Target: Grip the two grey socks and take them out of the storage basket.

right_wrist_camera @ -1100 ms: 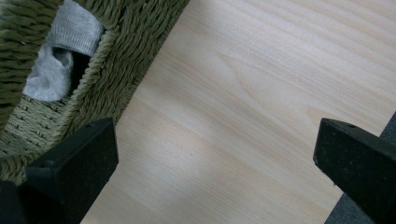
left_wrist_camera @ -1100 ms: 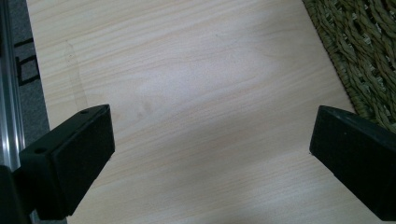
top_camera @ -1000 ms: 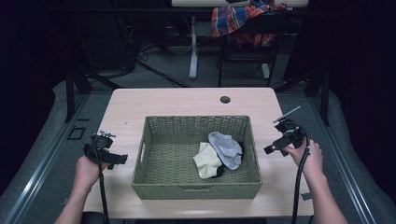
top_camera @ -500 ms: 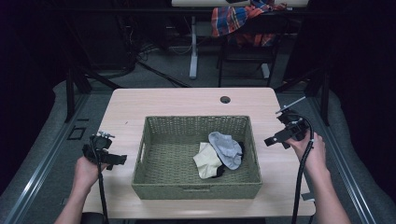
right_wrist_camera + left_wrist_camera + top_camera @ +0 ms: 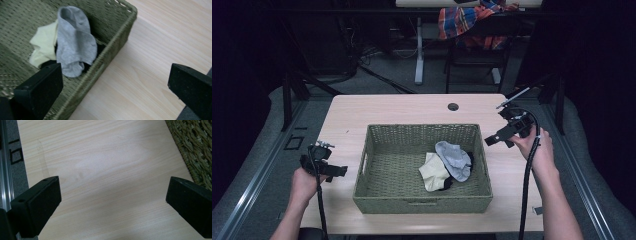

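Note:
A green woven basket [image 5: 377,200] stands in the middle of the light wooden table [image 5: 387,110]. Inside it lie a grey sock [image 5: 453,159] over a pale yellow sock [image 5: 432,170], with a bit of black fabric [image 5: 443,185] under them. My left gripper [image 5: 339,171] is open, low over the table left of the basket, jaws wide over bare wood. My right gripper [image 5: 488,140] is open, held above the table by the basket's right rim. In the right gripper view the grey sock [image 5: 75,42], yellow sock [image 5: 43,46] and basket rim [image 5: 110,50] lie ahead.
A small dark grommet hole [image 5: 453,106] sits near the table's far edge. Behind the table stand a chair with plaid cloth [image 5: 472,20] and a white desk leg [image 5: 419,50]. A metal rail [image 5: 5,170] runs along the table's left edge.
My right gripper has risen and moved toward the far right of the table, then come in slightly toward the basket's rim. The left gripper has barely moved.

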The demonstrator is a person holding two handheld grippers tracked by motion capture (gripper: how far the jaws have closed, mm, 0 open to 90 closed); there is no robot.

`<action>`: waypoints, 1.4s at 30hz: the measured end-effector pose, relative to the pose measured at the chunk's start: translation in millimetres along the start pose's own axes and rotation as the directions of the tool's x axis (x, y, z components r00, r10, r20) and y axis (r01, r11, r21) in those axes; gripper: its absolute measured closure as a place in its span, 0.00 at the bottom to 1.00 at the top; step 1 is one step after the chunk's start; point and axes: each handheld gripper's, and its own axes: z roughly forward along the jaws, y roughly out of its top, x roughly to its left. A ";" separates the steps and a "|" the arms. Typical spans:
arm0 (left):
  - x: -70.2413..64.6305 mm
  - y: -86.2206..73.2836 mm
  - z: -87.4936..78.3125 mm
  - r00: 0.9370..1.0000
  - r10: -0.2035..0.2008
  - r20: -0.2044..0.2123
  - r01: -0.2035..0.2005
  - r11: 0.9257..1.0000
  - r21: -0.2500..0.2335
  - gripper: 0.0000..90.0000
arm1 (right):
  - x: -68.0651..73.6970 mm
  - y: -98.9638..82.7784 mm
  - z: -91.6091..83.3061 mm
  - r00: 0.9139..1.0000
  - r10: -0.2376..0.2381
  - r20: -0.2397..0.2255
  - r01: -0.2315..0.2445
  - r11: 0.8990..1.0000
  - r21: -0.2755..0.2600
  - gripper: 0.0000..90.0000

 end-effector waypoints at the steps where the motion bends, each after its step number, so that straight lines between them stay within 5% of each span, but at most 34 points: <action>1: -0.1 0.1 -0.1 1.000 0.001 -0.001 -0.001 1.000 0.000 0.00 | 2.3 2.7 -1.4 1.000 -0.004 -0.004 0.004 1.000 0.003 0.00; 7: -0.4 0.6 0.9 1.000 0.000 0.000 0.000 1.000 0.002 0.00 | 21.0 23.4 -4.9 0.998 -0.044 -0.040 0.043 0.999 -0.011 0.00; 19: 1.1 -0.8 1.1 1.000 0.000 -0.001 0.000 1.000 0.006 0.00 | 56.9 40.1 26.7 0.987 -0.143 -0.074 0.145 0.989 0.027 0.00; 34: 0.6 -0.8 1.4 1.000 0.000 0.001 0.000 1.000 0.010 0.00 | 59.3 44.9 58.6 0.986 -0.140 -0.085 0.147 0.986 0.081 0.01; 42: 0.0 -0.7 1.2 1.000 0.004 -0.001 -0.004 1.000 0.006 0.00 | 62.5 48.3 75.7 0.986 -0.151 -0.070 0.157 0.982 0.105 0.11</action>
